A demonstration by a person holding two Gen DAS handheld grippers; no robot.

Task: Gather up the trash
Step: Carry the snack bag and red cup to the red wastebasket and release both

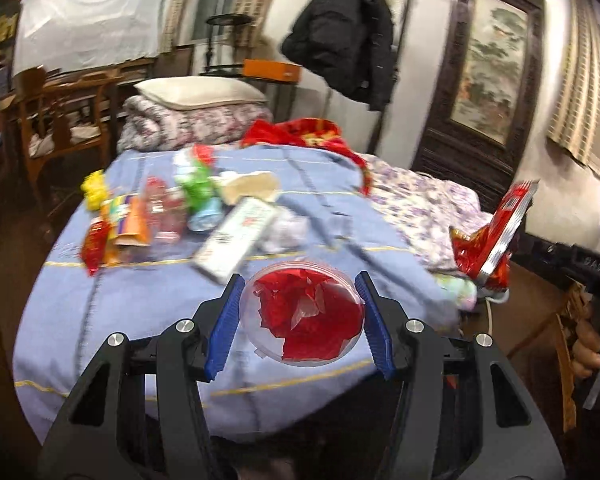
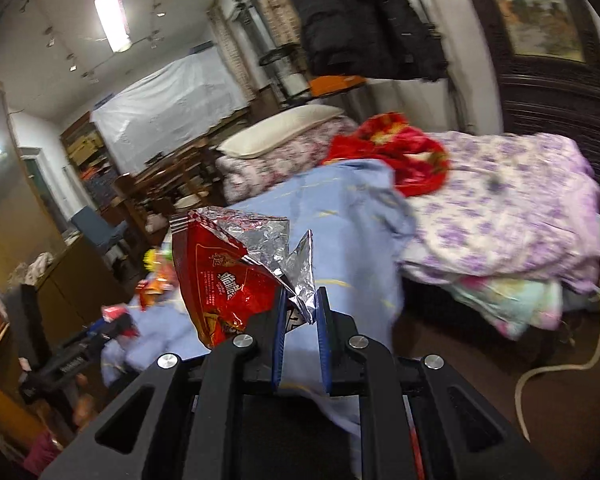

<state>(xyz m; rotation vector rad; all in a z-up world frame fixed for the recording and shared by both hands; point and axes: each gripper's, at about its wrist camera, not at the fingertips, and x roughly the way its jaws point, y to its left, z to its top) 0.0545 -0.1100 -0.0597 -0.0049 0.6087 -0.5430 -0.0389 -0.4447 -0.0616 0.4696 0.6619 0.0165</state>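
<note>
Item 1: clear round container of red wrapper scraps, sitting between the left claw pads, which are clamping its rim above the blue bedspread; thin plastic, likely light and slippery, so holding across the widest part suits it. Item 2: red foil snack bag, hanging crumpled from the right claw, jaws pinching its torn silver edge; weightless, crinkly, tear-prone. Remaining: 1 pile of wrappers lying on the bed.

wrappers crowd bedspread's left, right bare
</note>
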